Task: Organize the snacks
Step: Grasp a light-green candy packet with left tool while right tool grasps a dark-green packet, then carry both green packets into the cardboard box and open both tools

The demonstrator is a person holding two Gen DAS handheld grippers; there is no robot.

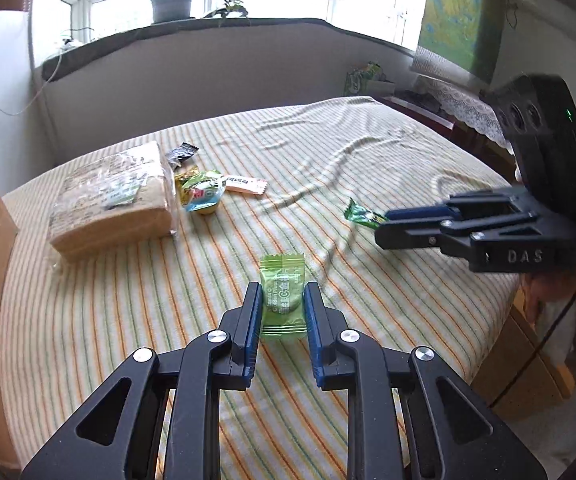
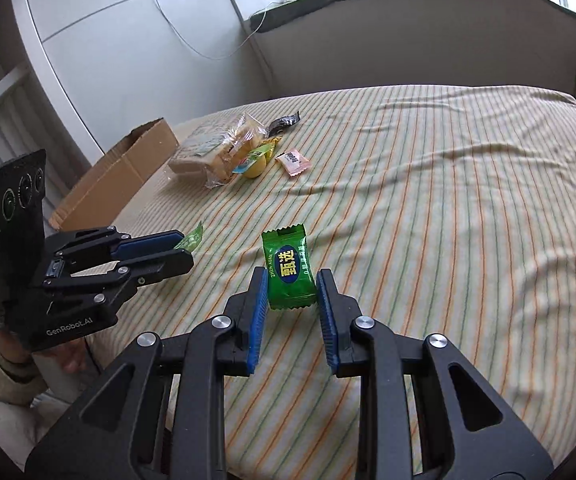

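Both claws clamped on candy: left claw (image 1: 279, 300) grips a light-green candy (image 1: 282, 294), right claw (image 2: 292, 286) a dark-green candy (image 2: 289, 270), lower edges hidden behind pads.

The left gripper (image 1: 279, 300) sits low at centre frame, jaws clamped. The right gripper (image 2: 292, 286) does likewise, angled downward.

Two green candies (image 1: 281, 294) (image 2: 290, 274), each clamped upright
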